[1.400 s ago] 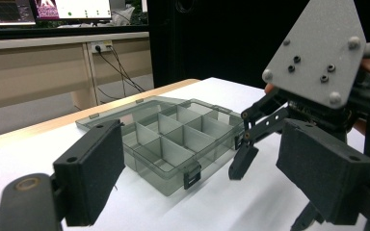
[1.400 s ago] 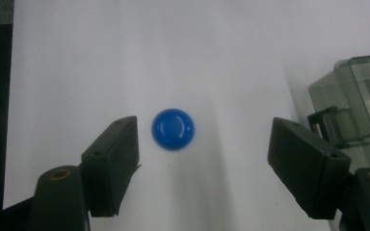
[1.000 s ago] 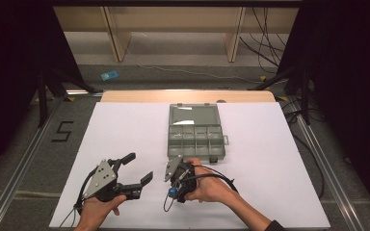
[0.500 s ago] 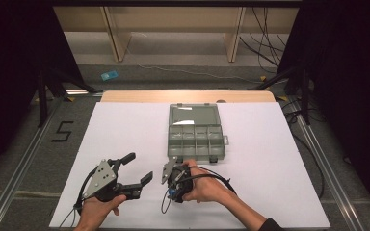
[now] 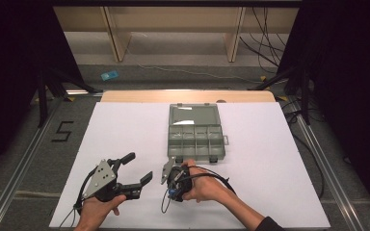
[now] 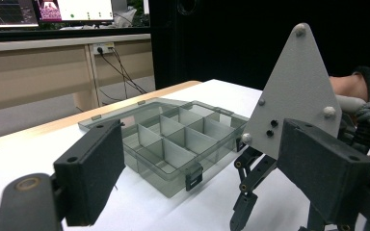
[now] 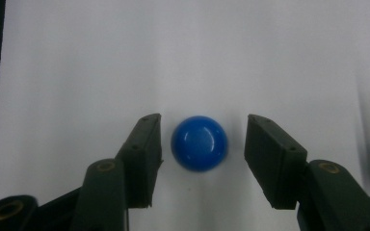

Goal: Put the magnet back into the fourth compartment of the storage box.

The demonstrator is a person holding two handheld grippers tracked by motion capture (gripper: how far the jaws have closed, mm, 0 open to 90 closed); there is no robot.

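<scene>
White table [image 5: 125,130], dark room | right gripper [image 7: 200,144] spread, straddling blue ball [image 7: 199,143] on table, no contact | left gripper [image 5: 130,168] spread, idle | open box [image 5: 195,137] beyond | risk: off-centre closing nudges ball, it rolls away

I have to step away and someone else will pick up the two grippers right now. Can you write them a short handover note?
Right gripper: open, pointing down at the white table, jaws on either side of the blue ball with a gap on both sides; not gripped yet.
Left gripper: open, holding nothing, beside the right one at the near edge.
Compartment box: lid open and lying flat behind it, just beyond the right gripper; the compartments look empty.
Done: box is open, right gripper lined up on the ball.
Left: close on the ball, lift it; probably drop it in a compartment.
</scene>
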